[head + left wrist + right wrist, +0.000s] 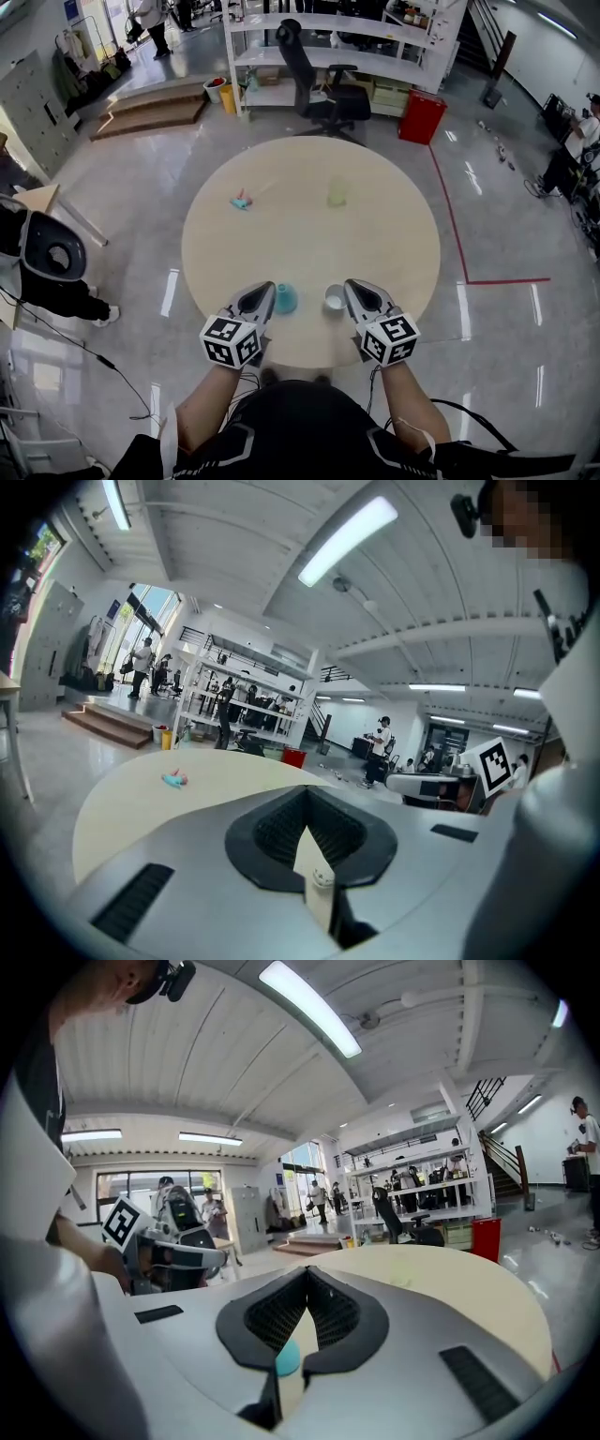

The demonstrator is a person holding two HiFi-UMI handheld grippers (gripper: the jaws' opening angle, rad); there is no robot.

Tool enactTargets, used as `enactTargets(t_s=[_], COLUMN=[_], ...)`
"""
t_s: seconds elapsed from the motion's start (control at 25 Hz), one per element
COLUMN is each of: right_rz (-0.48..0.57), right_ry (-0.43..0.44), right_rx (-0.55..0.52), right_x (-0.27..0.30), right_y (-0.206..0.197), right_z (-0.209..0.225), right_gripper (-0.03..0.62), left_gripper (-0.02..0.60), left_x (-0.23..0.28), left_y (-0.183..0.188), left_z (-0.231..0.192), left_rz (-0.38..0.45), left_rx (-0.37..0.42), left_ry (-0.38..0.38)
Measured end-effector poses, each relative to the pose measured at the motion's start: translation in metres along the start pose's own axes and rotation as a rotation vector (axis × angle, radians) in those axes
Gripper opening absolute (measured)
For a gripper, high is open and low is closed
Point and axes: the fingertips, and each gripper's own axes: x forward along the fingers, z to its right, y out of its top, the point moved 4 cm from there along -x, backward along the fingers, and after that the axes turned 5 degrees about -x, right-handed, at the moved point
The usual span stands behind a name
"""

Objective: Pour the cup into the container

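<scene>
Both the left gripper (pixel 266 290) and the right gripper (pixel 352 286) rest at the round table's (pixel 281 234) 6 o'clock edge, jaws closed together and holding nothing. Between them stand a blue cup (pixel 285 298) and a white cup (pixel 335 298). The pale green container (pixel 337 194) sits well apart, toward 1 o'clock.

We log two grey, shell-shaped units, the left gripper (pixel 266 289) and the right gripper (pixel 352 286), with black ribbed fingers (pixel 275 828). Each carries a white cube (pixel 232 341) printed with black square markers. Black cable (pixel 473 407) trails. We wear a black top (pixel 300 427) with thin white lines.
</scene>
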Motion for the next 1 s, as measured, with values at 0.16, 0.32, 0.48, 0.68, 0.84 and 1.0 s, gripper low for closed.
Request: enactTargets(t_s=[0.16,0.32,0.48,0.68,0.84,1.0], right_rz=[-0.016,-0.01,0.007,0.029,0.053,0.072], right_ry=[0.002,0.004,0.043,0.081,0.061,0.039], right_rx=[-0.004,-0.012,-0.042,-0.014,-0.03,-0.04], right_x=[-0.014,-0.029,-0.042,-0.051,-0.064,-0.089], right_y=[-0.004,-0.003,0.001,0.001,0.008,0.014], right_z=[0.001,0.007,0.008,0.002,-0.014,-0.055], right_gripper=[0.006,0.007,0.006,0.008,0.008,0.008], left_gripper=[0.0,0.0,0.0,0.0,0.0,0.0], left_x=[-0.009,-0.022,-0.037,-0.051,-0.071,-0.111], left_y=[-0.009,-0.015,-0.026,-0.029,-0.026,-0.033], left_z=[0.015,0.032,0.045,0.058,0.076,0.086], left_rz=[-0.007,-0.003,-0.014,0.036,0.058,0.092], left_rx=[-0.013,-0.02,-0.025,-0.066,0.033,0.017], left_ry=[0.008,0.028,0.068,0.068,0.054,0.023])
